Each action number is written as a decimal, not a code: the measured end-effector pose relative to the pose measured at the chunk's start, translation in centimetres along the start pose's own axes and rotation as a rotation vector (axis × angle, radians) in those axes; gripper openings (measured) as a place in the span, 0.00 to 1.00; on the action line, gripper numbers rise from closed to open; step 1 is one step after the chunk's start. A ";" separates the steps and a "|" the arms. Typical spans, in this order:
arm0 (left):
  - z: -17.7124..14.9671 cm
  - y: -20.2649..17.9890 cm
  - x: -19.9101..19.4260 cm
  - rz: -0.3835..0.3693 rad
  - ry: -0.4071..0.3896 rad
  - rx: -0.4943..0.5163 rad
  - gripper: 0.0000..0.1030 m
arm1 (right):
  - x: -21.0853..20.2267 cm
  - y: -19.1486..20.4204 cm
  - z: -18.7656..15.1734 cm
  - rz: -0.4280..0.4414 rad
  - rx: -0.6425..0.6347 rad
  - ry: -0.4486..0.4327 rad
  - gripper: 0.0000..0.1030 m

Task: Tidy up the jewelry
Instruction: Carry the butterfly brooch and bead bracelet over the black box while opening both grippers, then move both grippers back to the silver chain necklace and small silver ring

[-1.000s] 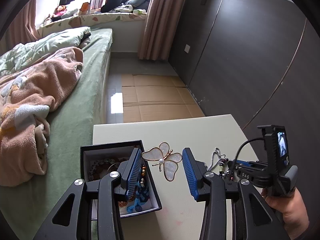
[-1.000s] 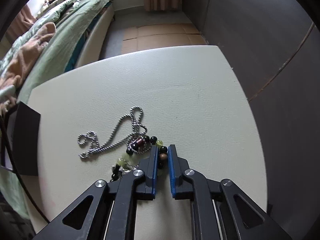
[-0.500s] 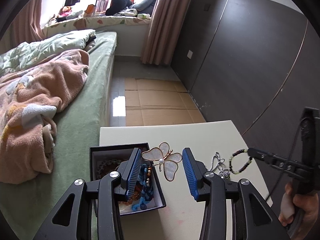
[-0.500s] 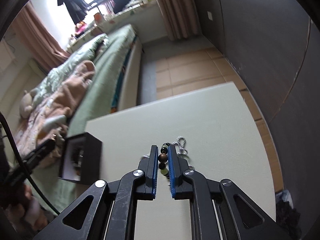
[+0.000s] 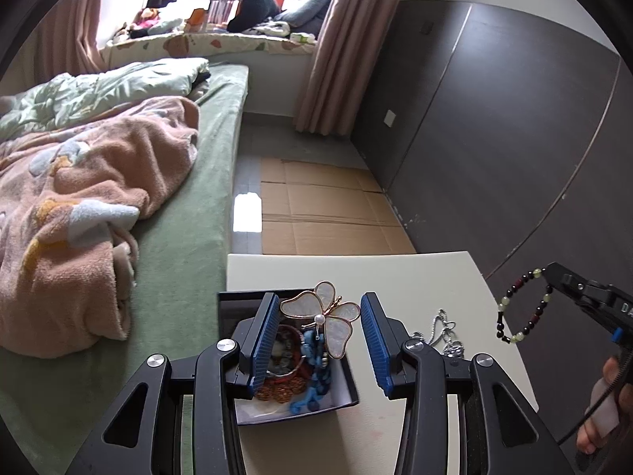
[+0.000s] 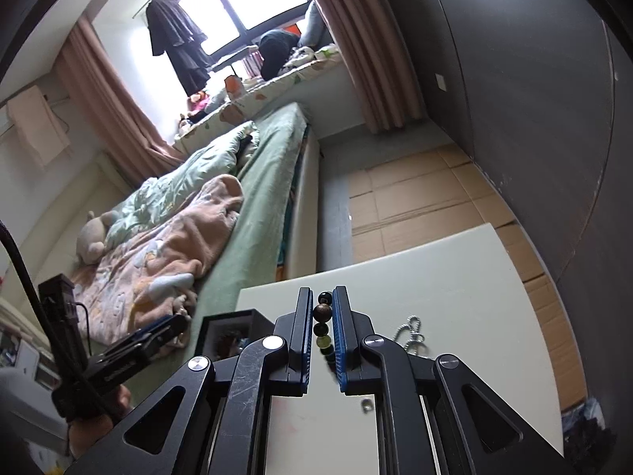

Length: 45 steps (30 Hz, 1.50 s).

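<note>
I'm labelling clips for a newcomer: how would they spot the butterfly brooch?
On the cream table find the black box. The butterfly brooch sits at its rim, between the left gripper fingers. Only it has pearly wings edged in gold.

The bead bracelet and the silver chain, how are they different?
The bead bracelet hangs in the air, pinched by the right tongs; the silver chain lies on the table. The bracelet is round dark and pale green beads in a loop; the chain is thin metal links in a loose tangle. Both are outside the box.
</note>
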<state>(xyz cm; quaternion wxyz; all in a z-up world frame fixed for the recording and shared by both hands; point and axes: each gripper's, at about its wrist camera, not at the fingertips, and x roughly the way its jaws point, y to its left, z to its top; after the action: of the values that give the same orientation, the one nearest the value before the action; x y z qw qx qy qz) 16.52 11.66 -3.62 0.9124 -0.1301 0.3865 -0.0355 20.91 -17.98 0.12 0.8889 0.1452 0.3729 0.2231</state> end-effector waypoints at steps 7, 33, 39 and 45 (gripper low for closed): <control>0.2 2.1 1.2 0.029 0.070 -0.077 0.49 | 1.2 2.3 -0.6 0.051 -0.020 0.024 0.11; 1.7 8.5 -1.9 0.069 -0.024 -0.263 0.66 | 13.1 11.2 -5.0 0.301 -0.032 0.202 0.38; 1.7 7.5 -1.6 0.062 -0.017 -0.240 0.66 | 12.0 8.6 -4.6 0.214 0.010 0.195 0.55; 1.5 5.4 -1.0 0.050 -0.004 -0.196 0.66 | 8.9 5.8 -3.9 0.194 0.020 0.185 0.60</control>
<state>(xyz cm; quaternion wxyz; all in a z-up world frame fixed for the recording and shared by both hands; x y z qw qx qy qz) 16.73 17.36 -3.38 0.8966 -0.2091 0.3896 0.0255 21.95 -8.18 -5.43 0.8235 0.1682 0.4395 0.3167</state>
